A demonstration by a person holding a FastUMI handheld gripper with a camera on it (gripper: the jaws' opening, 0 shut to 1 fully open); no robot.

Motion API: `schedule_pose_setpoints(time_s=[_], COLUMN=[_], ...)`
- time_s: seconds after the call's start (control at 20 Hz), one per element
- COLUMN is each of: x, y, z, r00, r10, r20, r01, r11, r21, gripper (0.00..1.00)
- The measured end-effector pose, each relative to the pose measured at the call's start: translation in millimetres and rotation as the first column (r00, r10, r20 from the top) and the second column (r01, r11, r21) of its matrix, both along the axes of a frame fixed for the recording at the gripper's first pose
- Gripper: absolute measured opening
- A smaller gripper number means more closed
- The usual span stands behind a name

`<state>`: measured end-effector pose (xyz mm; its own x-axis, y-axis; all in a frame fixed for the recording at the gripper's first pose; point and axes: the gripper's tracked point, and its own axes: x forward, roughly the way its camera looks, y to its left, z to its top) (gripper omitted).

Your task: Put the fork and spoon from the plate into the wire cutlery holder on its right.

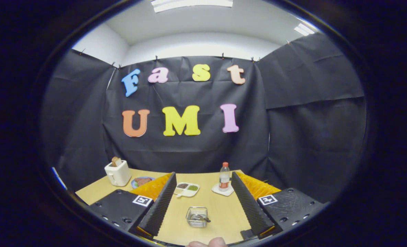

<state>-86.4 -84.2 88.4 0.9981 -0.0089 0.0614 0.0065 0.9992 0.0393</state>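
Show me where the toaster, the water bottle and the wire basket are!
toaster (pixel 118 174), gripper view, on its front side.
water bottle (pixel 224 178), gripper view, on its label.
wire basket (pixel 196 216), gripper view, between the open gripper fingers, on its near wall.

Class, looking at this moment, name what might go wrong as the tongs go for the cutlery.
1. The tongs are open and high above the table; a steep descent could knock the light wire holder lying between the fingers.
2. The bottle on its coaster stands just beyond the fingers; a wide swing might topple it.
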Motion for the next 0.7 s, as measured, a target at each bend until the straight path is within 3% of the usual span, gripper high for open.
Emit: schedule_pose_setpoints(time_s=[0.2, 0.7], x=[-13, -6], y=[9, 34], z=[-16, -33], r00=[0.997, 0.998], r10=[-0.001, 0.022], r20=[0.072, 0.061], r01=[0.003, -0.02], r11=[1.0, 0.999], r21=[-0.029, -0.045], gripper=[0.96, 0.96])
